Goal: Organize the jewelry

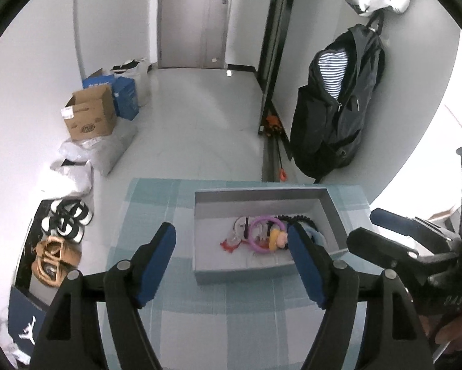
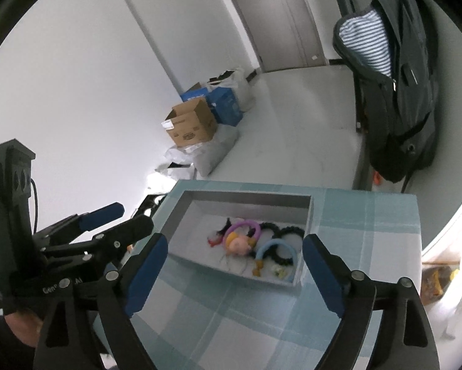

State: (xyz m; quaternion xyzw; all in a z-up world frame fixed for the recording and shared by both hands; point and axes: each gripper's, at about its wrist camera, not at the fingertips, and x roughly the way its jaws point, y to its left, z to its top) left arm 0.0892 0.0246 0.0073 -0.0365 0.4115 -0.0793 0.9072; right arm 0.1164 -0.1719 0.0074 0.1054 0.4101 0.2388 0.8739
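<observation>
A grey open box (image 1: 334,215) (image 2: 306,215) stands on a table with a blue checked cloth (image 1: 231,314) (image 2: 231,314). It holds jewelry: a purple ring bracelet (image 1: 257,226) (image 2: 243,224), black beaded bracelets (image 1: 298,218) (image 2: 288,231), a light-blue ring (image 2: 274,245), a pink-and-yellow charm (image 1: 278,238) (image 2: 238,243) and red pieces (image 1: 229,243). My left gripper (image 1: 235,257) is open and empty just in front of the box. My right gripper (image 2: 234,260) is open and empty over the box's near side. Each gripper shows in the other's view, the right (image 1: 385,231) and the left (image 2: 116,219).
Cardboard and blue boxes (image 1: 92,114) (image 2: 193,123) and white bags line the left wall. Shoes (image 1: 65,219) lie on the floor to the left. A dark backpack (image 1: 335,101) (image 2: 397,71) hangs on the right wall. A closed door (image 1: 193,15) is at the back.
</observation>
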